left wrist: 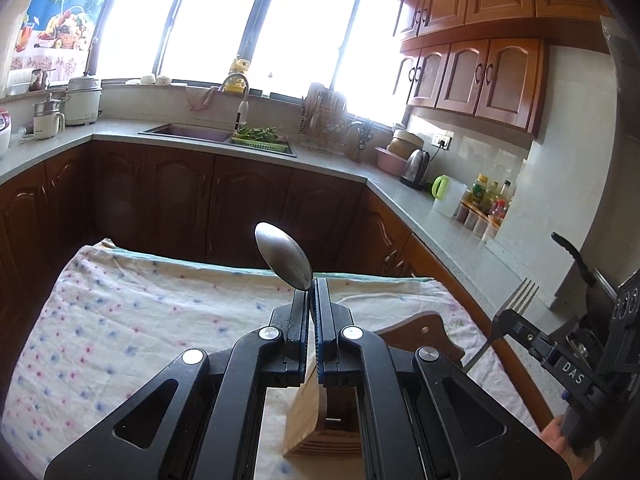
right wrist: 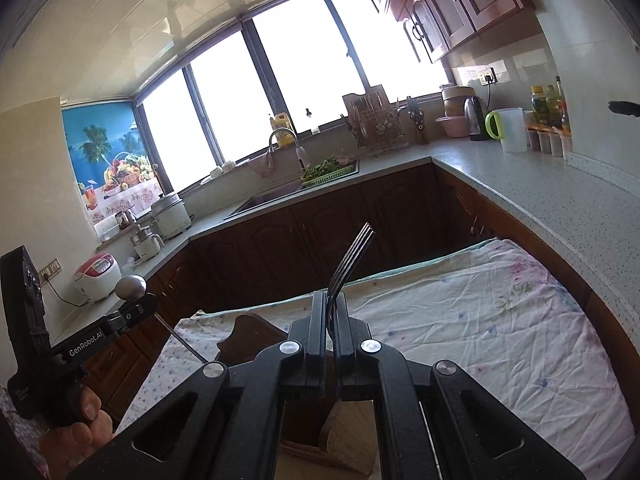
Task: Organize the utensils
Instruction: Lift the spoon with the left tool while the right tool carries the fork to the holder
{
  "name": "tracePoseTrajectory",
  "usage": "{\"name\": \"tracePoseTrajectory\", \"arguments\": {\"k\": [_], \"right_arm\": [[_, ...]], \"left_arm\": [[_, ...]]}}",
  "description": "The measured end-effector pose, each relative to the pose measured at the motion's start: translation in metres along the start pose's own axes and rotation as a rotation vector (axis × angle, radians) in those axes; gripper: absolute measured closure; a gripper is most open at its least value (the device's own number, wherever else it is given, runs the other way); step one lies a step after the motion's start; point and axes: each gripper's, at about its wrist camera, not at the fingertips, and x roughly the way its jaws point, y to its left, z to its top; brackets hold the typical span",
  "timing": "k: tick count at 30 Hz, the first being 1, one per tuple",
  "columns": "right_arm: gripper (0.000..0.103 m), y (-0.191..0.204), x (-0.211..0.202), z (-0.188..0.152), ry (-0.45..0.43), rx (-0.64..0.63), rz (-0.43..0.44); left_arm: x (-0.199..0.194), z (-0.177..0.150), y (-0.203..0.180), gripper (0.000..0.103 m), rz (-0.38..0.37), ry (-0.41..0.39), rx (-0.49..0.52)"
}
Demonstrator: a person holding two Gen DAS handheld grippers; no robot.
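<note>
My left gripper [left wrist: 311,294] is shut on a metal spoon [left wrist: 284,255], bowl pointing up; it also shows in the right wrist view [right wrist: 136,312] with the spoon [right wrist: 130,286]. My right gripper [right wrist: 330,300] is shut on a metal fork [right wrist: 352,258], tines up; it shows in the left wrist view [left wrist: 505,318] with the fork [left wrist: 520,296]. A wooden utensil holder [left wrist: 308,420] stands on the floral cloth right below both grippers, also in the right wrist view [right wrist: 344,428]. Both utensils are held above it.
A floral cloth [left wrist: 120,320] covers the table. A wooden chair back [left wrist: 424,328] rises at the table's right edge. Grey counters [right wrist: 540,184] with a sink [left wrist: 188,132], kettle [left wrist: 416,166], bottles and cookers run around the kitchen beyond.
</note>
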Motion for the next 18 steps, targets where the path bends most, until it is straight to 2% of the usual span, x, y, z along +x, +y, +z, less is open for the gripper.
{"name": "tracePoseTrajectory", "arguments": {"k": [9, 18], "right_arm": [[0.1, -0.003, 0.014, -0.025, 0.054, 0.011, 0.01], [0.098, -0.004, 0.017, -0.031, 0.079, 0.019, 0.019]], "left_arm": [[0.019, -0.032, -0.006, 0.099, -0.034, 0.064, 0.028], [0.022, -0.039, -0.013, 0.099, -0.045, 0.102, 0.047]]}}
